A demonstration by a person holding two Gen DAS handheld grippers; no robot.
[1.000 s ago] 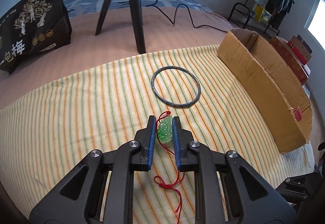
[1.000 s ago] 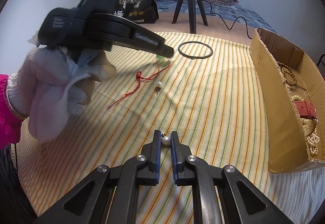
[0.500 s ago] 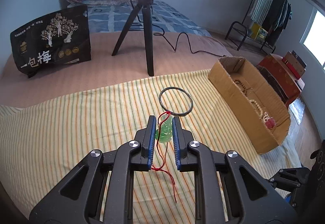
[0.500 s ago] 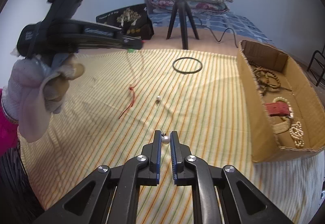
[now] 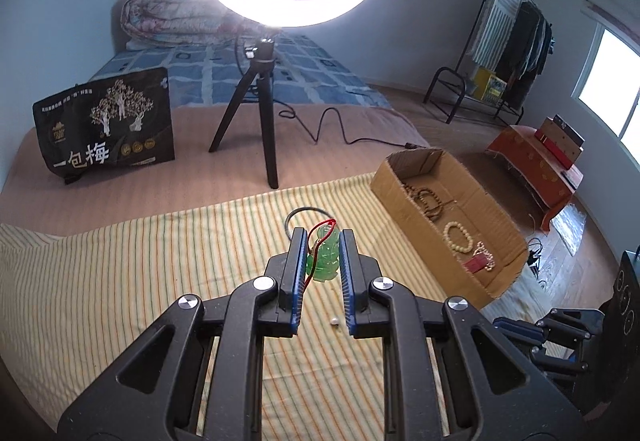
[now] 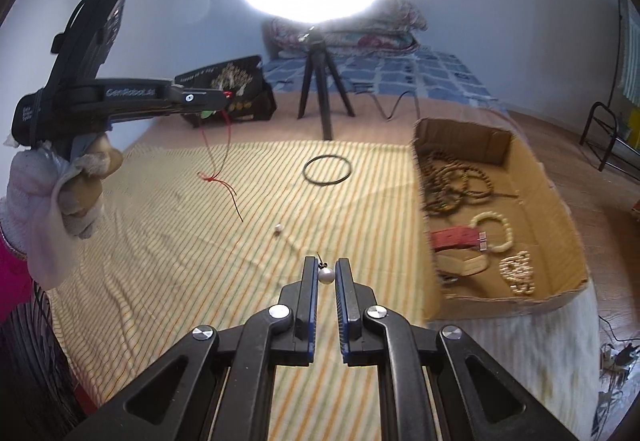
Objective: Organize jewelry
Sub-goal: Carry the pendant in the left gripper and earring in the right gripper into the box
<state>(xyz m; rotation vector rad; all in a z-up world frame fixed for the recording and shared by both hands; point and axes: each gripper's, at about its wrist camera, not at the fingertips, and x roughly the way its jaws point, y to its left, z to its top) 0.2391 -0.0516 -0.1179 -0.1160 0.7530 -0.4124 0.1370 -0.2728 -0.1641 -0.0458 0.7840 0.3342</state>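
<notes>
My left gripper (image 5: 323,241) is shut on a green jade pendant (image 5: 326,257) and holds it high above the striped cloth; its red cord (image 6: 218,169) hangs down, seen in the right wrist view. My right gripper (image 6: 326,269) is shut on a pearl earring (image 6: 325,275) just above the cloth. A second pearl earring (image 6: 277,228) lies loose on the cloth; it also shows in the left wrist view (image 5: 334,321). A dark bangle (image 6: 327,170) lies further back. The cardboard box (image 6: 556,209) at the right holds bead bracelets and pearls.
A ring light on a black tripod (image 5: 262,121) stands behind the cloth. A black printed bag (image 5: 106,129) leans at the back left. A clothes rack (image 5: 496,53) and a red chest (image 5: 536,169) stand on the floor to the right.
My left gripper has lifted the jade pendant well up off the cloth, its cord trailing below. My right gripper has risen a little with the pearl earring.
</notes>
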